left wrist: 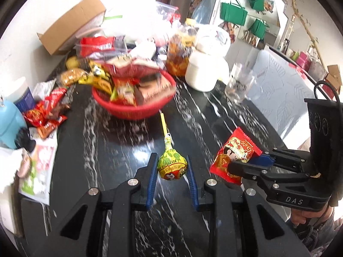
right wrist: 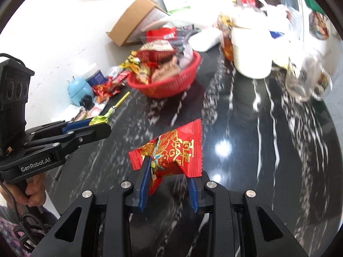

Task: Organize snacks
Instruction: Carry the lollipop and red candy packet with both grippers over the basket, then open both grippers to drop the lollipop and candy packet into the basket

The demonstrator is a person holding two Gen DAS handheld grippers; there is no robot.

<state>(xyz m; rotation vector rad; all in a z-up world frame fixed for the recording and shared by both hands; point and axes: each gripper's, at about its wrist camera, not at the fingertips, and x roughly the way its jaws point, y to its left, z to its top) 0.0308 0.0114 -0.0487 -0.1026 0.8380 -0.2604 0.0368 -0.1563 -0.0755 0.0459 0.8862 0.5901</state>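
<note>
Left gripper (left wrist: 172,167): jaws clamped on a lollipop (left wrist: 172,166), lifted above the black marbled desk (left wrist: 111,150). Red basket (left wrist: 137,107) of snacks beyond. Right gripper (right wrist: 168,168): jaws gripping a red snack packet (right wrist: 173,150), clear of the desk.

We see bare worktop (left wrist: 120,150) open ahead up to the red basket (left wrist: 133,109); wrappers (left wrist: 47,115) crowd its left, a white jar (left wrist: 203,75) and glass (left wrist: 240,85) block its right.
</note>
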